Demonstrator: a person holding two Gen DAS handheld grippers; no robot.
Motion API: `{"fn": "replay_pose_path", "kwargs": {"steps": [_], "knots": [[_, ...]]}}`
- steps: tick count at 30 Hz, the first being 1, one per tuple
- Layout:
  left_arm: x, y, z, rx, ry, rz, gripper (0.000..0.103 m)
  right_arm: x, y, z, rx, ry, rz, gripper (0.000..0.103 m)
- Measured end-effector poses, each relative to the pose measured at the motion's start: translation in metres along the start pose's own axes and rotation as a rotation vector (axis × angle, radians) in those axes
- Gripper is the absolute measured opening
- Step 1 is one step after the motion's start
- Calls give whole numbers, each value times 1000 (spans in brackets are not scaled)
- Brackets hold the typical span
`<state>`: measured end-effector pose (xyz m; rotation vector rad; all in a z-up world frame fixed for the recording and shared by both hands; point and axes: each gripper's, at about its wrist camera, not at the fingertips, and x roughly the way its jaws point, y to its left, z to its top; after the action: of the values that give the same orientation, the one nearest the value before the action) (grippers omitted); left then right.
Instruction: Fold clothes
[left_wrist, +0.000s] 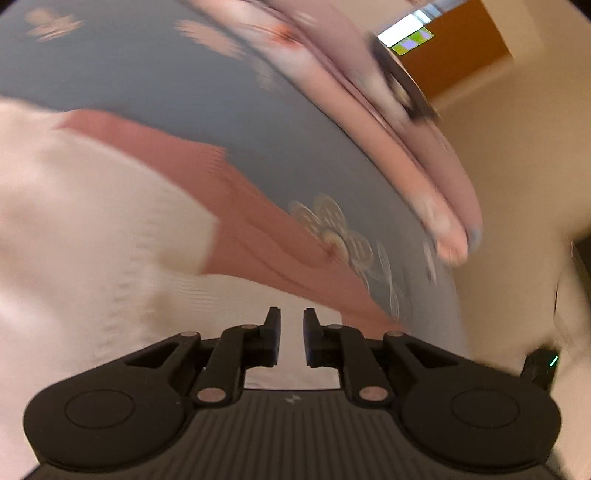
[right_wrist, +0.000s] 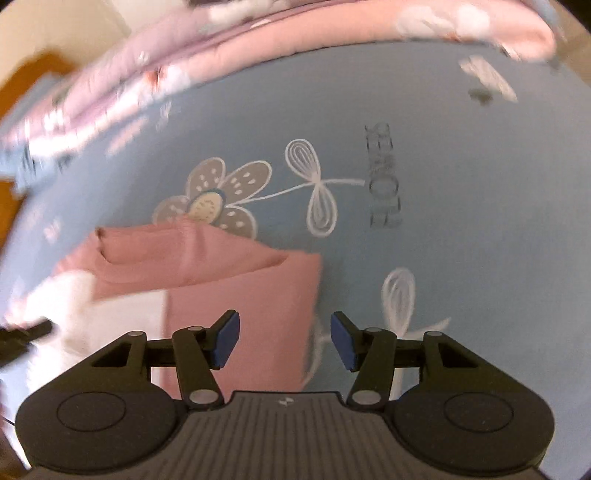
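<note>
Where blue sheet (right_wrist: 443, 240) spreads — folded pink garment (right_wrist: 243, 295), no containers.

Both views look forward and steeply down from a wrist camera along its own jaws, close above a bed covered by a blue sheet (right_wrist: 461, 229) printed with flowers. The left view sits nearest over the folded pink-and-white garment (left_wrist: 110, 229), facing toward the bed's far edge, a rolled pink quilt (left_wrist: 369, 110) and a beige wall. The right view faces the same garment (right_wrist: 240, 280) from its other side, with the quilt (right_wrist: 295, 33) along the top. Both are motion-blurred.
</note>
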<state>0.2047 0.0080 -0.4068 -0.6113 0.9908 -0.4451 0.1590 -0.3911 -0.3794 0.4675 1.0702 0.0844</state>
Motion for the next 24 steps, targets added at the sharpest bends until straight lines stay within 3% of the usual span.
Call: {"fn": "replay_pose_path", "kwargs": {"steps": [3,6,8,11,13,15,18,21,24], "knots": [[28,-2,-8,73,40,-20,13,2,-4,-19,102,2,83,60],[37,14,-17,102,47,58,13,2,-3,-29,109,6,84,60],[33,31,-22,117,37,89,8,4,-6,-33,121,8,95,61],[23,48,-21,34,52,91,5,-5,-17,-37,160,-28,107,61],[21,40,-22,106,63,129,6,-8,-23,-39,190,-55,115,61],[20,38,-22,114,70,150,5,-10,-27,-38,220,-76,145,61],[20,36,-21,100,78,167,5,-5,-30,-36,277,-108,278,61],[26,28,-19,162,96,204,6,22,-37,-38,375,-77,467,61],[30,26,-16,168,105,214,6,47,-49,-47,414,-20,443,61]]}}
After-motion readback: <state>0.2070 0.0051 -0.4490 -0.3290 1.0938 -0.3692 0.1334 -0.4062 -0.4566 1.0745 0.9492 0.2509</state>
